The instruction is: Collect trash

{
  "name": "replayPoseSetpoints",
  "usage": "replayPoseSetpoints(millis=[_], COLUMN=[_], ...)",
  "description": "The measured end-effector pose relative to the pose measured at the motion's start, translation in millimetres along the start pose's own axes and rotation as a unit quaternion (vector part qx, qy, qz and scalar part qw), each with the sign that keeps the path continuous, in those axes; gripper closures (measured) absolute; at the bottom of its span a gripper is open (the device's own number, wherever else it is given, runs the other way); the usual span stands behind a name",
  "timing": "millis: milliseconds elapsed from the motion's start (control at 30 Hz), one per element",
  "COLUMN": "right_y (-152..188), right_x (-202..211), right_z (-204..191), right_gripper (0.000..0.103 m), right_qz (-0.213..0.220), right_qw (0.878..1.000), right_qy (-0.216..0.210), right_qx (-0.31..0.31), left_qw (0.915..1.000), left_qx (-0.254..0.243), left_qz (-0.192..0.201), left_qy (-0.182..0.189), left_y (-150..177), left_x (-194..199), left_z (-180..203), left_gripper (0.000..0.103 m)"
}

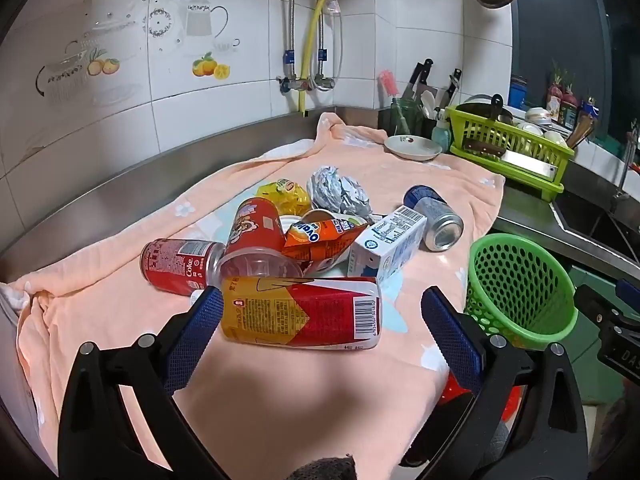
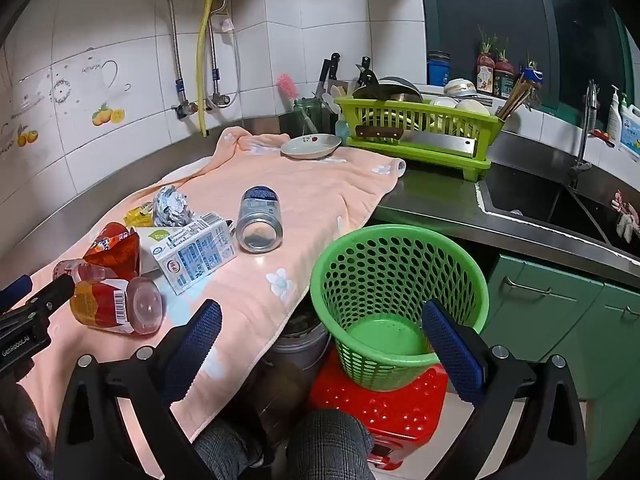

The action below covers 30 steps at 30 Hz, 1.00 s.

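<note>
Right hand-held gripper (image 2: 322,334) wide open above green basket (image 2: 400,280), nothing held.

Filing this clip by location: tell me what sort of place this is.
A home kitchen, most likely. A steel sink with a tap is set into the counter, a green dish rack holds washed bowls and a cleaver, and knives stand against the tiled wall.

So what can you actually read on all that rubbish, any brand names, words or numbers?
"Coke": side of the red can lying on the towel.
"Ovaltine", partly seen and upside down: crumpled orange carton.
"GenRobot.AI", roughly: black body of the left gripper.
Barcode digits on the red and yellow bottle: too blurred.
Print on the white milk carton and the blue and silver can: too small to read.
</note>
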State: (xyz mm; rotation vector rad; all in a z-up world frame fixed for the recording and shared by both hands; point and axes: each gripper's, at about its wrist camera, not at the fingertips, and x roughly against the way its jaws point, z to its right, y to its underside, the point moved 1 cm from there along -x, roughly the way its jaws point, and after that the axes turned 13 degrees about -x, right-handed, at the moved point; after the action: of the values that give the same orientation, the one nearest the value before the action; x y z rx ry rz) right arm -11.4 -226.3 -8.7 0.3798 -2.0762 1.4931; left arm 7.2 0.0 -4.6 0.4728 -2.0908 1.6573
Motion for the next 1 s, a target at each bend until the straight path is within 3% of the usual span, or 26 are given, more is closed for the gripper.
replayPoseSetpoints(millis=[1000], right_y=[3.2], right_x=[-3.3], right_z=[-1.3], right_gripper=[0.006], right_qz=[-0.005], right_qw=[1.0], right_qy=[-0.001], right_qx=[-0.003], left_qw=[0.9999], left_qx=[-0.003], left_qz=[-0.012], left_qy=[0.008], left_y=[-0.3], left_x=[-4.6], left_z=[2.9], left_gripper=[0.005])
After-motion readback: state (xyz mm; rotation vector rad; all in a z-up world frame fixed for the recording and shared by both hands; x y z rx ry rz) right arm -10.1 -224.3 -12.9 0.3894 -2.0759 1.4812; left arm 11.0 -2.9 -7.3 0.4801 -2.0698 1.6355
